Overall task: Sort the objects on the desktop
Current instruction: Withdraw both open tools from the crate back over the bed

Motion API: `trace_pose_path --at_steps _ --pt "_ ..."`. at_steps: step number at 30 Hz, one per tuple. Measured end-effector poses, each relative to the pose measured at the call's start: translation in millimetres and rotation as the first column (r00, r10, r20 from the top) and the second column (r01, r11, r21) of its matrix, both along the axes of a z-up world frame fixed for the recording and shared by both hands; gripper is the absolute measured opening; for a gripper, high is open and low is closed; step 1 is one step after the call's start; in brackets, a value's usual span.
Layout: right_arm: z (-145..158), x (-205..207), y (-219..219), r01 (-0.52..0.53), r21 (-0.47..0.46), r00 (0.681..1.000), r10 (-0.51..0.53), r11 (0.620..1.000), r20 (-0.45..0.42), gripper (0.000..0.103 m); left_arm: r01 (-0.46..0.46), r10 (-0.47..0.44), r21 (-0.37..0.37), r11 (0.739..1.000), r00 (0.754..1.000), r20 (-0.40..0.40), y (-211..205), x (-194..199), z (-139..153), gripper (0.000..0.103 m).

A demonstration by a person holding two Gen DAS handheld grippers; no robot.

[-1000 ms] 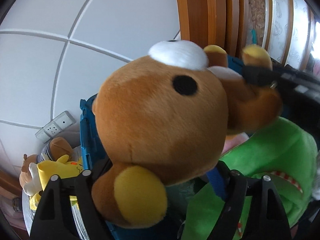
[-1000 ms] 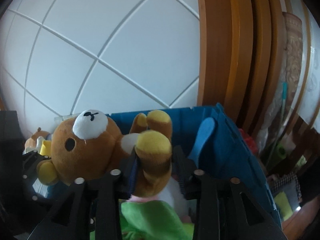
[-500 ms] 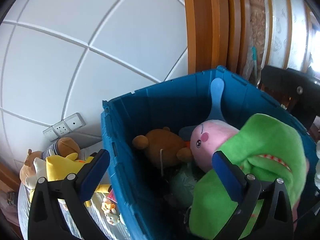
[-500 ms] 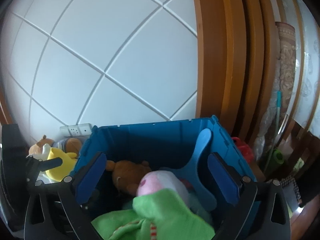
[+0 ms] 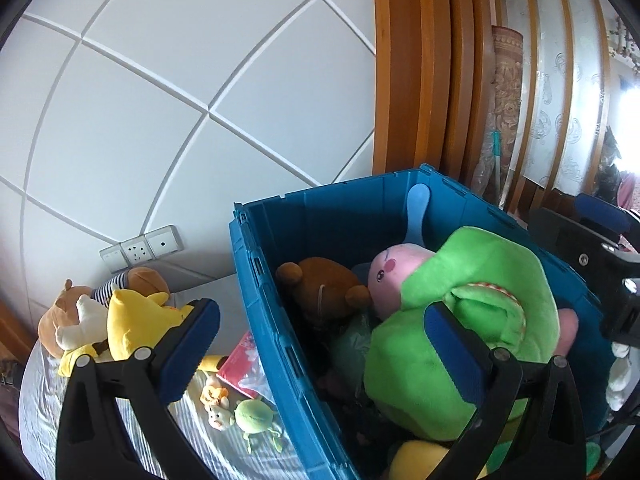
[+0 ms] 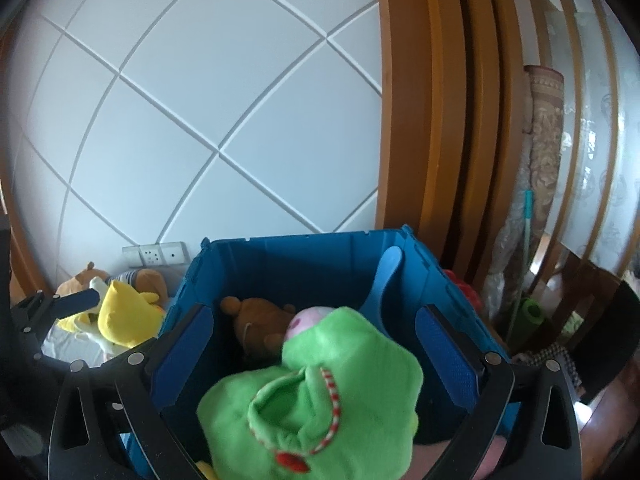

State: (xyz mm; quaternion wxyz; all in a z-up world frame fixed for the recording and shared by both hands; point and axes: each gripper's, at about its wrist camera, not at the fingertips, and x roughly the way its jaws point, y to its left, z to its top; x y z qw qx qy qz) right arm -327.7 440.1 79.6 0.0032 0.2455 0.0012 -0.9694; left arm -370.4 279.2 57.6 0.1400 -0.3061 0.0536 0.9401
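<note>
Bear (image 5: 324,288) half-buried in bin (image 5: 260,264) w/ face hidden; both grippers' jaws spread, empty.

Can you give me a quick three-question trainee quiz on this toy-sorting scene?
1. True or false: the brown bear lies inside the blue bin.
2. Which toy sits outside the bin, on the table? A) yellow plush B) green plush C) pink plush
3. Fill in: both the left claw and the right claw are ____.

Key: 1 true; 2 A; 3 open, gripping nothing.
</note>
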Motion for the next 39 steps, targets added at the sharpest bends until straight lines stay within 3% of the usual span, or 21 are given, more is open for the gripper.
trace_pose_path --at_steps 9,17,24,39 --pt "4 28 -17 -0.017 -0.011 1.000 0.017 1.000 -0.019 0.103 -0.027 0.027 0.008 1.000 1.000 -0.008 -17 28 -2 0.103" --pt "11 47 -56 -0.080 -0.035 0.995 0.078 0.996 -0.059 0.103 -0.088 0.089 0.027 0.996 0.996 -0.026 -62 55 -5 0.103" --pt "6 59 -111 -0.107 -0.080 0.992 0.102 0.991 -0.071 0.103 -0.152 0.153 0.081 0.985 0.988 -0.015 -140 70 -23 0.103" --pt "-58 78 -282 -0.169 -0.071 0.986 0.169 0.983 -0.014 0.103 -0.266 0.261 0.052 0.963 0.962 0.087 -314 93 -77 0.103"
